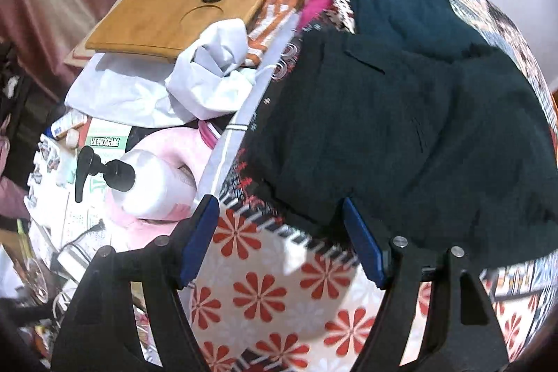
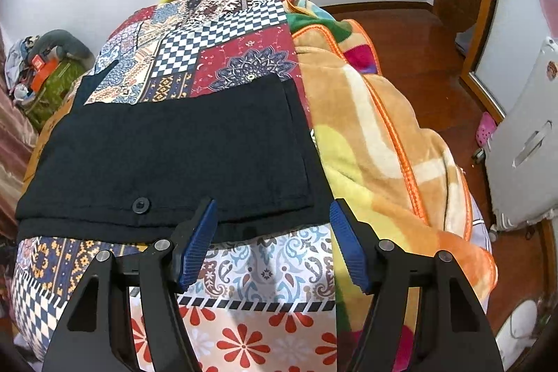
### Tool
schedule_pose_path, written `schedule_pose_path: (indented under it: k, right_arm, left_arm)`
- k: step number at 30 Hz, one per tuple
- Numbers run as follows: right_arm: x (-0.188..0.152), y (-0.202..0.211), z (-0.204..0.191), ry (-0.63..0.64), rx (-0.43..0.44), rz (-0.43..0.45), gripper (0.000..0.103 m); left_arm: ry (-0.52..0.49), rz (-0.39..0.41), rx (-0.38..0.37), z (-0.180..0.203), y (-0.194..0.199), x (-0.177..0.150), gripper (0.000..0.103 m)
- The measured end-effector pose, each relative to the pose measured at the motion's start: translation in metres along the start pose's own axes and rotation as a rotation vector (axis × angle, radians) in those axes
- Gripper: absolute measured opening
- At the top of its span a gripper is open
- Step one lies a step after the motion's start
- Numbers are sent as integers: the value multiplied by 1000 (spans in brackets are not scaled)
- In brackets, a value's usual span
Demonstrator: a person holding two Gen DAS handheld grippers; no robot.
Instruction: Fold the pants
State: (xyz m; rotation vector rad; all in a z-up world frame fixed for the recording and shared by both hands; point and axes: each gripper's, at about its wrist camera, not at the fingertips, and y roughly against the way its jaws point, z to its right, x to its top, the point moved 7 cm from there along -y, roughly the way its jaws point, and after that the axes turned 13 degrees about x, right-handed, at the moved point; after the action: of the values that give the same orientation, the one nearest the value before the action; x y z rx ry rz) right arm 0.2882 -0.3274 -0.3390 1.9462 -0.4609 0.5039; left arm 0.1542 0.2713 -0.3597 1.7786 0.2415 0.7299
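1. My left tool (image 1: pixel 280 237) stands well open with nothing between its pads; under it is only the flowered bedspread (image 1: pixel 258 295). The near edge of the pants (image 1: pixel 383 135) passes just beyond its tips.
2. My right tool (image 2: pixel 273 241) is also apart and empty. Its left pad overlaps the near hem of the pants (image 2: pixel 167 156) in the picture, but I cannot tell if it touches the cloth.
3. The pants lie on the bed, spread flat and dark across the patchwork cover, with a button (image 2: pixel 140 205) near the front edge and a pocket outline on the right part. From the left view the cloth looks rumpled and layered toward the far end.
4. Risk one: if I close on the hem, I judge I could pinch the bedspread along with it, since the two lie flat together and the edge is thin.
5. Risk two: the cloth seems doubled at the near edge. Catching only the top layer would let the lower one drag and spoil the fold.
6. Risk three: the orange blanket (image 2: pixel 383 135) bulges right beside the pants; a lifted corner could land on it and lie crooked.
7. Risk four: on my left, the pump bottle (image 1: pixel 146 187) and white cloth (image 1: pixel 195 82) sit close by the bed's edge. A wide swing of the left tool could knock them.
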Motion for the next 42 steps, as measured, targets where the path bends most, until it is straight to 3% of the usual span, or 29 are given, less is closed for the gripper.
schedule_pose_path:
  k: [3, 5, 6, 11, 16, 23, 29, 33, 36, 42]
  right_arm:
    - [-4, -2, 7, -19, -4, -9, 59]
    - [-4, -4, 10, -30, -9, -14, 53]
    - [-5, -7, 12, -41, -4, -19, 52]
    - [-6, -21, 17, -49, -16, -35, 48]
    - [-3, -30, 15, -6, -35, -31, 32]
    - [2, -28, 9, 59, -54, -22, 10]
    - [35, 19, -16, 165, -73, 150, 8]
    - [59, 51, -21, 202, -80, 218, 8]
    - [60, 61, -16, 216, -98, 218, 8]
    - [33, 28, 1, 163, -107, 119, 8]
  left_arm:
    - [15, -10, -25, 6, -3, 2, 59]
    - [17, -22, -51, 13, -5, 2, 39]
    - [13, -25, -58, 18, -6, 2, 35]
    - [-41, 38, 56, 27, -3, 7, 26]
    - [-96, 103, 137, 32, 5, 8, 24]
    - [-113, 161, 168, 31, 17, 13, 18]
    - [-112, 257, 179, 28, 48, 31, 17]
    - [-88, 292, 162, 22, 66, 43, 17]
    - [-48, 265, 99, 17, 70, 43, 17]
    - [-26, 144, 53, 11, 33, 23, 18]
